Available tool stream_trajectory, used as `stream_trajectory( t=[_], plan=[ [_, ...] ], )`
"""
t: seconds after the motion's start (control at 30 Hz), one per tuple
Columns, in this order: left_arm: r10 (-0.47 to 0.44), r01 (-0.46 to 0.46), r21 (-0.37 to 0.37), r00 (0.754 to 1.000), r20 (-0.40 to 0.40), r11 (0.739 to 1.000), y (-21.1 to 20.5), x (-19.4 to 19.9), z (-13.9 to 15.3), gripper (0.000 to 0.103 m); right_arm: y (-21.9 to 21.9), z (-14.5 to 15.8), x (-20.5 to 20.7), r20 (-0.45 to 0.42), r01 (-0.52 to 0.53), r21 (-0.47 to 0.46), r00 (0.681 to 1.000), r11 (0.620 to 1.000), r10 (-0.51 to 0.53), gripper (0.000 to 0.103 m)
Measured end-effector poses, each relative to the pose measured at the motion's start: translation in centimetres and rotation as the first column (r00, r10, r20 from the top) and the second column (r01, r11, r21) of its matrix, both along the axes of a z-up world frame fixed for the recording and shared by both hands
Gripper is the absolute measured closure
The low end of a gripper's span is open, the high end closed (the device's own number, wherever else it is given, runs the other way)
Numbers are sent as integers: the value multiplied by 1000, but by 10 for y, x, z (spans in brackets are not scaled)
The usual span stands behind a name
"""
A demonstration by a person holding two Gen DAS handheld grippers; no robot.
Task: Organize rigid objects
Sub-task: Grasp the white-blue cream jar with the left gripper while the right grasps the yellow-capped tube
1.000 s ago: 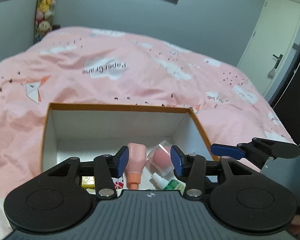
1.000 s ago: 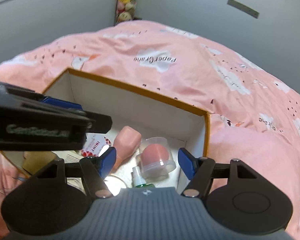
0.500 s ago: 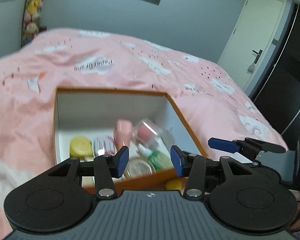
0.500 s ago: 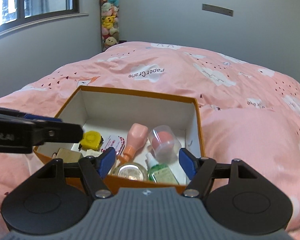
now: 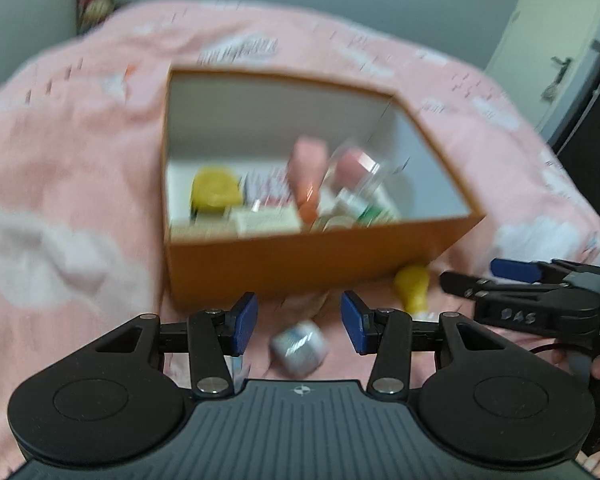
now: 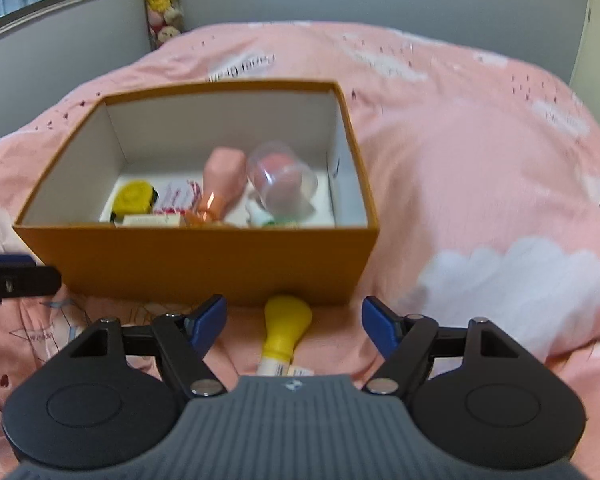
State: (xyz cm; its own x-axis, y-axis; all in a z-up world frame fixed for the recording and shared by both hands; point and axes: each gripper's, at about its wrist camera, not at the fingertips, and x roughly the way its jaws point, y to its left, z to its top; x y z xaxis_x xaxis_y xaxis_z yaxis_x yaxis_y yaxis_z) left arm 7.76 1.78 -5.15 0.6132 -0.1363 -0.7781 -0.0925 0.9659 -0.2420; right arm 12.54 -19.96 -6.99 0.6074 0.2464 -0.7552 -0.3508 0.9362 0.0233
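Left gripper [image 5: 299, 323] hovers low over the pink duvet [image 5: 72, 184], fingers spread with nothing between the pads, and a small silvery jar [image 5: 299, 345] lies on the bedding just below that gap — blurred, so exactly what it is I cannot tell. Straight ahead sits the orange box [image 6: 204, 258], already holding a yellow tape measure [image 6: 134, 199], a pink bottle [image 6: 220, 182], a clear domed cup with something pink inside [image 6: 282, 180] and a green-labelled bottle, all loose on the white floor. Over on the right, the right gripper [image 6: 294, 322] has its jaws just widening and empty, lined up on a yellow-capped bottle [image 6: 285, 330] lying on the duvet, its cap touching or just short of the box's front wall. My read: this is the approach for two pickups at once. For the right side, straddle the cap's neck rather than the bulb, so the pads do not skid off the curve, and come down gently — soft bedding will give. For the left, centre the jar before closing, since a round side may roll away.
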Motion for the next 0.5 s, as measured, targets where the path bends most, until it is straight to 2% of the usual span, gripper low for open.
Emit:
stream_trajectory(
  t=[0.1, 0.2, 0.27, 0.33, 0.43, 0.5],
  plan=[
    [33, -39, -53, 994, -102, 998, 14, 5, -22, 49, 0, -12, 3, -46, 8, 2, 999, 1000, -8, 29],
    [87, -96, -44, 981, -175, 994, 23, 6, -42, 49, -1, -20, 4, -82, 20, 0, 996, 1000, -20, 29],
    [108, -127, -77, 970, -217, 989, 31, 7, -53, 49, -1, -25, 7, -102, 25, 5, 994, 1000, -25, 29],
    [120, -144, -89, 965, -232, 986, 35, 6, -59, 49, -1, -30, 7, -117, 29, 10, 993, 1000, -28, 29],
    [104, -119, -58, 972, -209, 991, 32, 1, -62, 48, 0, -34, 11, -128, 32, 12, 991, 999, -30, 29],
    [67, -72, -25, 981, -183, 997, 22, -2, -61, 39, 0, -35, 11, -132, 34, 13, 991, 999, -32, 29]
  ],
)
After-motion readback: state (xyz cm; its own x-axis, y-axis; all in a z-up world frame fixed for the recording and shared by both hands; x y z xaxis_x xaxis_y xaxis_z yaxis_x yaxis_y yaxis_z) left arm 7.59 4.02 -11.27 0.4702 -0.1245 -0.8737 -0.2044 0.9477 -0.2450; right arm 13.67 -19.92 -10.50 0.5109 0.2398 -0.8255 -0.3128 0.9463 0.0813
